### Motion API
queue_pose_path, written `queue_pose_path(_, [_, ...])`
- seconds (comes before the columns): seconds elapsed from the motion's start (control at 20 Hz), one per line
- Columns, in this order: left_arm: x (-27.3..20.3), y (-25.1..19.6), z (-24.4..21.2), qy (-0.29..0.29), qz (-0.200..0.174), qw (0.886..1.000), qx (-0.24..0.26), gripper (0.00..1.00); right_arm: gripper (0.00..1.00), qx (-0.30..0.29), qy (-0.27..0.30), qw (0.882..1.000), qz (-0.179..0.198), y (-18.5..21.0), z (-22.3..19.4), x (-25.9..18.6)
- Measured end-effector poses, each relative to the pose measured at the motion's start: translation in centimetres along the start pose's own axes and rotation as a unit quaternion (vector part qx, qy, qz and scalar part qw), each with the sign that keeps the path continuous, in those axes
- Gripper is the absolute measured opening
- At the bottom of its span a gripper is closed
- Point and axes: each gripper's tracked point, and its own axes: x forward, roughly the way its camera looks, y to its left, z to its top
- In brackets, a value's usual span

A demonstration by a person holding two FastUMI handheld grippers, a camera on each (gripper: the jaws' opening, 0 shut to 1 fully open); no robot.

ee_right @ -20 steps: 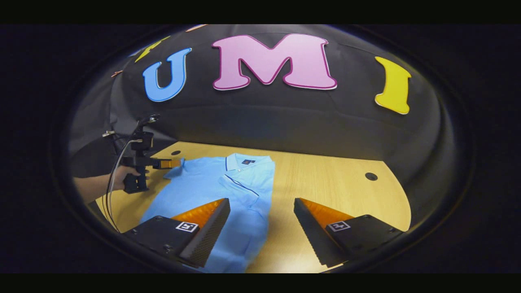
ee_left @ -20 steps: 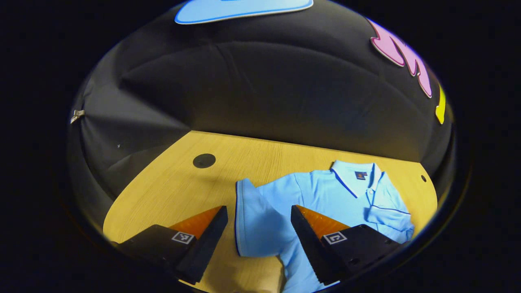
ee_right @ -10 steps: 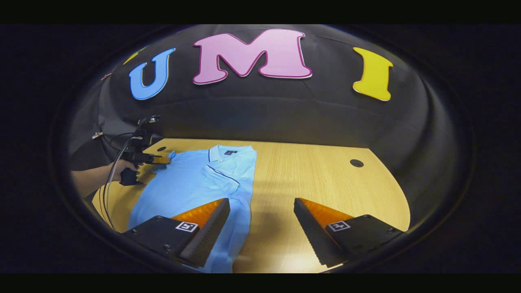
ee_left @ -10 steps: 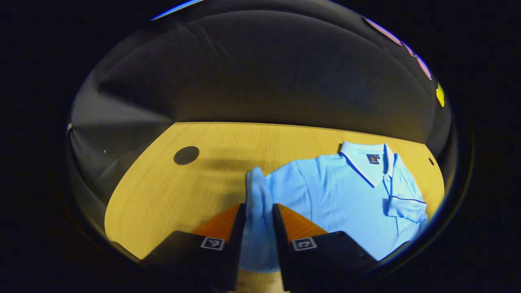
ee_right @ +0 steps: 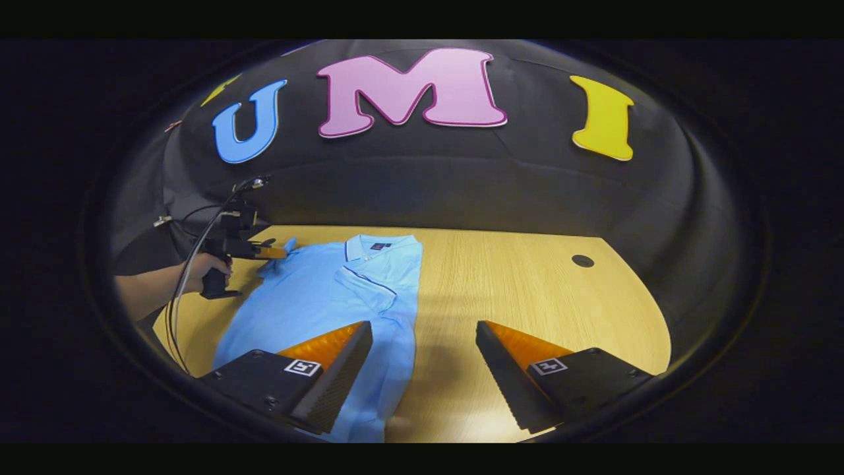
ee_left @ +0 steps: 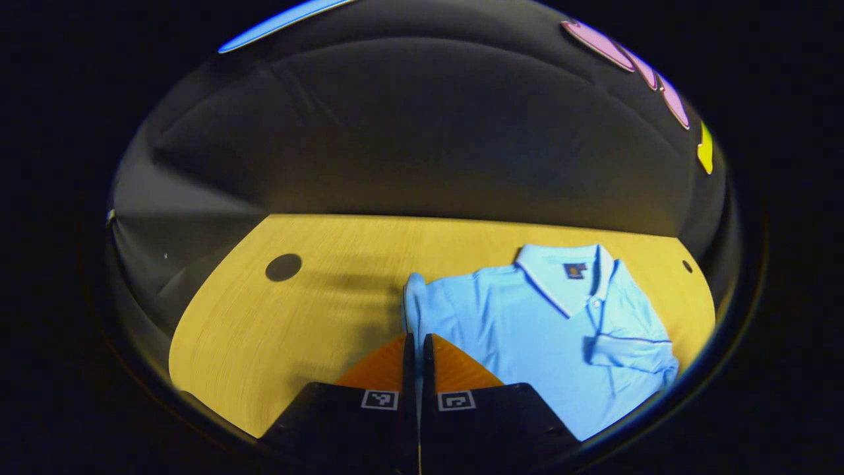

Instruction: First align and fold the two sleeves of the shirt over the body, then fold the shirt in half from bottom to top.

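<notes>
Now the left gripper (ee_left: 417, 349), open a second ago, is pinching the shirt's (ee_left: 527, 330) unfolded sleeve (ee_left: 414, 297) on the counter (ee_left: 297, 316); right gripper (ee_right: 422, 359) is hovering, jaws wide, empty, sleeve fold beginning.

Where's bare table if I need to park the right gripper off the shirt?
Bare table runs from the shirt's folded edge to the round hole, under the open right gripper. Another patch lies between the pinched sleeve and the far-side hole. It is crowded where the left gripper grips that sleeve.
</notes>
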Motion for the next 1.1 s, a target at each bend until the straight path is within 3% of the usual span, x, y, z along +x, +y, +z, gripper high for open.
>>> queue_pose_path(0.3, [-2.7, -9.7, 0.6, 0.0, -0.102, 0.994, -0.033, 0.07, 0.99, 0.011, 0.0, 1.0, -0.006, -0.4, -0.7, -1.1])
queue_pose_path(0.45, [-3.7, -13.8, 0.1, 0.001, -0.154, 0.986, -0.064, 0.14, 0.99, 0.014, 0.0, 1.0, -0.01, -0.5, -1.2, -2.1])
queue_pose_path(0.5, [-4.5, -14.6, 0.0, 0.001, -0.166, 0.984, -0.069, 0.09, 0.99, 0.016, 0.0, 1.0, -0.01, -0.6, -1.4, -2.4])
queue_pose_path(0.6, [-5.8, -15.4, -0.7, -0.002, -0.182, 0.981, -0.072, 0.27, 0.99, 0.02, 0.002, 1.0, -0.011, -0.3, -1.8, -2.9])
queue_pose_path(0.75, [-9.0, -14.9, -1.8, -0.019, -0.178, 0.982, -0.055, 0.8, 0.99, 0.025, 0.005, 1.0, -0.011, 0.1, -2.8, -3.2])
queue_pose_path(0.8, [-10.3, -14.3, -2.3, -0.029, -0.171, 0.984, -0.048, 0.9, 0.99, 0.026, 0.007, 1.0, -0.011, 0.4, -3.3, -3.8])
queue_pose_path(0.85, [-11.8, -13.7, -2.8, -0.039, -0.165, 0.985, -0.042, 0.95, 0.99, 0.028, 0.009, 1.0, -0.01, 0.8, -3.7, -4.7])
queue_pose_path(1.1, [-20.7, -9.8, -7.9, -0.048, -0.121, 0.991, -0.036, 0.97, 0.99, 0.035, 0.032, 0.999, -0.002, 3.3, -6.7, -6.9])
